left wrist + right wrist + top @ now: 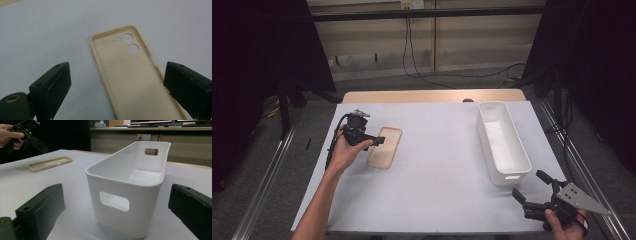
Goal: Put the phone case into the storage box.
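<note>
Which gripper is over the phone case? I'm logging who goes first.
The left gripper, jaws open astride the beige phone case. The right gripper, also open, is by the white bin at the table's near right.

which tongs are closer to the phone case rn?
Left. The left tongs hover open over the beige phone case, jaws either side of it. The right tongs sit far across the table, by the white bin.
</note>
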The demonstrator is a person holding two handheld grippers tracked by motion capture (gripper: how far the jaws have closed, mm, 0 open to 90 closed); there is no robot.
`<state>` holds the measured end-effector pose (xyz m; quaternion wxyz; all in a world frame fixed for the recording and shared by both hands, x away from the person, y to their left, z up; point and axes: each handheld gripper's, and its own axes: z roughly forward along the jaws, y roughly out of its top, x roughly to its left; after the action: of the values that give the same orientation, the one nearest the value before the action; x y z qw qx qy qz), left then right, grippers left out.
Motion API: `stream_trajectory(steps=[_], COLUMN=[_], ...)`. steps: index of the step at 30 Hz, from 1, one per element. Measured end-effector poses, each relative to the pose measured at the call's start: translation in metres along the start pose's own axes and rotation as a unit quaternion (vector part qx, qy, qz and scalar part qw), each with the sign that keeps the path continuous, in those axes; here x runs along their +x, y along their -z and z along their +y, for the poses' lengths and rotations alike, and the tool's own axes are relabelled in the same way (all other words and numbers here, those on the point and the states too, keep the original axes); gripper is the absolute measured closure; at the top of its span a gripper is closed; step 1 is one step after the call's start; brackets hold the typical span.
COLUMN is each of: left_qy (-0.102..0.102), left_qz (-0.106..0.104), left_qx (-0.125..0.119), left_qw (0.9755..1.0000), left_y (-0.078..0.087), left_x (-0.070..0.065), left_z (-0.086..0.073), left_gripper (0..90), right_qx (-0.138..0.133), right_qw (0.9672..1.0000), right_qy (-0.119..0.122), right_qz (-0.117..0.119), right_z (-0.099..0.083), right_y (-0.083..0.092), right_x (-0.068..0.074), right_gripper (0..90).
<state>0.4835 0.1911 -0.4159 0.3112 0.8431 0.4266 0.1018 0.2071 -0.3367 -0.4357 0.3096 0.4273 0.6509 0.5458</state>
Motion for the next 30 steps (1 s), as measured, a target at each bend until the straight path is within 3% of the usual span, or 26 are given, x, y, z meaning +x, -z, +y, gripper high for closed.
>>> stream_trajectory(steps=[4, 6, 7, 9, 17, 20, 26, 28, 30], left_qy=[0.003, 0.008, 0.021, 0.010, 0.027, 0.022, 0.009, 0.014, 0.015], left_qz=[0.001, -0.006, -0.005, -0.003, -0.001, 0.005, 0.011, 0.002, 0.009], left_qx=[0.025, 0.019, 0.016, 0.034, 0.072, 0.085, 0.092, 0.091, 0.090], left_qw=[0.9997, 0.9998, 0.9996, 0.9994, 0.9971, 0.9961, 0.9956, 0.9958, 0.9958], left_y=[-0.006, -0.008, -0.010, -0.012, -0.022, -0.025, -0.029, -0.031, -0.031], left_x=[0.004, 0.007, 0.006, 0.008, 0.010, 0.009, 0.006, 0.006, 0.004], left_z=[0.003, 0.003, 0.003, 0.003, -0.001, -0.001, -0.002, -0.003, -0.003], left_gripper=[8.0, 8.1, 8.6, 11.8, 17.0, 19.3, 26.3, 31.2, 34.3], right_qx=[0.001, 0.001, 0.001, 0.000, 0.001, 0.001, 0.003, 0.003, 0.003], right_qw=[1.0000, 1.0000, 1.0000, 1.0000, 1.0000, 1.0000, 1.0000, 1.0000, 1.0000], right_qy=[0.000, 0.000, 0.000, -0.001, 0.000, 0.000, 0.003, -0.001, 0.000], right_qz=[0.000, 0.000, 0.000, -0.001, 0.001, 0.000, 0.002, 0.000, 0.001], right_z=[0.000, 0.000, 0.000, 0.000, 0.000, 0.000, 0.000, 0.000, 0.000], right_y=[0.000, 0.000, 0.000, 0.000, 0.000, 0.000, 0.000, 0.000, 0.000], right_x=[0.000, 0.000, 0.000, 0.000, 0.001, 0.001, 0.001, 0.001, 0.001], right_gripper=[0.1, 0.1, 0.1, 0.1, 0.1, 0.1, 0.2, 0.2, 0.2])
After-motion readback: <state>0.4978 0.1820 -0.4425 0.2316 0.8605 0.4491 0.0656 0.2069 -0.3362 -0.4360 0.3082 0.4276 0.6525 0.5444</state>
